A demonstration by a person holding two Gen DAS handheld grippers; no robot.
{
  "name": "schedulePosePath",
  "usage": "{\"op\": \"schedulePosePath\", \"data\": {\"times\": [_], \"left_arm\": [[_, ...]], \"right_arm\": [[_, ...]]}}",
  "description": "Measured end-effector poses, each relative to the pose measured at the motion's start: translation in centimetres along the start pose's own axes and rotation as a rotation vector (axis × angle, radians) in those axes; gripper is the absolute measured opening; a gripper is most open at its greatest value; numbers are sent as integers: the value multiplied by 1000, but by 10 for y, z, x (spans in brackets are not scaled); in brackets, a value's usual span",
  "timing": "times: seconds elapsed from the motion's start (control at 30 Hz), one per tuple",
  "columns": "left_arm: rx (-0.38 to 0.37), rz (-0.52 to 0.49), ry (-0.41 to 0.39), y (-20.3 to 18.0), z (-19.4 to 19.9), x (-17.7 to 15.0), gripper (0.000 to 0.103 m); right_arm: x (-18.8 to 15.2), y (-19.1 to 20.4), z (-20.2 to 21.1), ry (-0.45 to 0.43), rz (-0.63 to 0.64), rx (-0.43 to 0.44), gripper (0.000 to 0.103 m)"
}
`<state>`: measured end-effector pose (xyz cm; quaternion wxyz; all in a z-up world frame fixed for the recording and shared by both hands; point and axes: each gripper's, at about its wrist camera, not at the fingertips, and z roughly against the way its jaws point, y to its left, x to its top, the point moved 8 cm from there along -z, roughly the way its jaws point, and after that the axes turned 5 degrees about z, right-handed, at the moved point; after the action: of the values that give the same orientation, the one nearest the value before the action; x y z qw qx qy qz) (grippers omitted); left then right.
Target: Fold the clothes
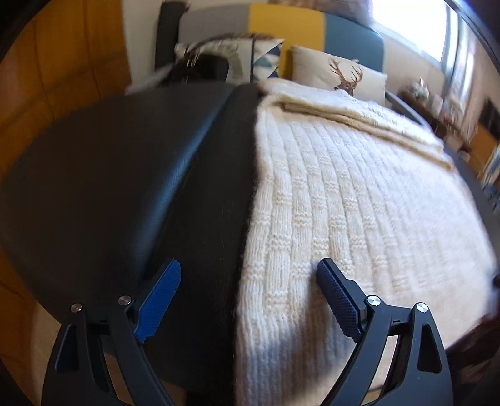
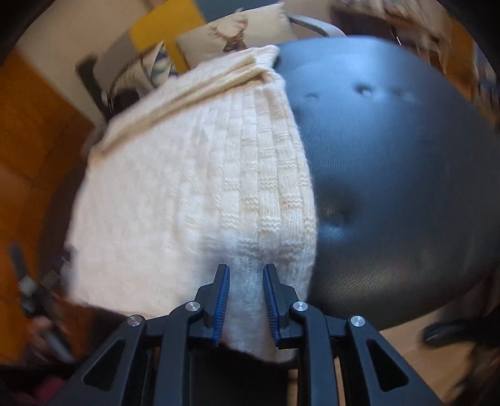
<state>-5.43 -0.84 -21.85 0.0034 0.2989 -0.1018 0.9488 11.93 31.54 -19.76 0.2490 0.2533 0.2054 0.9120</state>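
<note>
A warm wooden floor (image 1: 18, 312) runs under a black padded seat (image 2: 390, 162), whose leather-like top shows several button dimples in the right wrist view. Behind it a panel of grey, yellow and blue blocks (image 1: 286, 28) stands against a pale wall, with two cushions (image 1: 339, 75) leaning there, one printed with a stag's head. Bright daylight comes from one window (image 1: 412, 25) at the upper right of the left wrist view.

One garment is in play: a cream knitted sweater (image 1: 343, 203), ribbed with small textured blocks, spread over the seat with a folded layer along its far edge.

The left gripper (image 1: 248, 299) has its two fingers spread wide, with nothing pinched. The sweater's left edge runs between them: the blue-padded finger (image 1: 159, 299) hangs over the bare black seat, while the other hangs over the knit. I cannot tell whether either touches.

The right gripper (image 2: 245, 299) has its two fingers (image 2: 220, 303) drawn close, pinching the near hem of the sweater; the cream fabric fills the narrow gap between the blue pads and hangs below them. Ahead of these fingers the sweater stretches away to the upper left, and the bare seat lies to their right.
</note>
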Motion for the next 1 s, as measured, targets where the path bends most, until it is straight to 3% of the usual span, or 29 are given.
{"op": "schedulePosePath", "data": {"times": [0.13,0.17,0.23,0.4,0.47,0.53,0.6,0.67,0.77,0.83,1.0], "left_arm": [[-142,141,28,12,20,-2,92],[-169,145,25,11,27,-3,92],[-179,92,26,0,32,-11,92],[-173,-150,8,-49,39,-26,92],[-130,-269,27,-68,29,-33,92],[-71,-353,39,-78,20,-42,92],[-42,-405,34,-85,18,-46,92],[-89,-387,10,-87,30,-42,92],[-179,-366,-22,-96,46,-36,92],[-165,-408,-3,-106,37,-39,92],[-114,-460,44,-108,15,-54,92]], "right_arm": [[-7,-9,15,-24,-197,253,25],[-9,-9,18,-23,-207,277,25],[-16,5,16,6,-117,222,25],[-28,74,-17,88,202,80,25],[-30,90,-33,109,291,0,23],[-36,90,-50,150,394,-149,17],[-38,98,-52,151,470,-199,17],[-35,106,-47,141,470,-188,16],[-27,128,-43,104,454,-98,16],[-26,142,-49,104,466,-71,17],[-42,136,-76,176,566,-150,16]]}}
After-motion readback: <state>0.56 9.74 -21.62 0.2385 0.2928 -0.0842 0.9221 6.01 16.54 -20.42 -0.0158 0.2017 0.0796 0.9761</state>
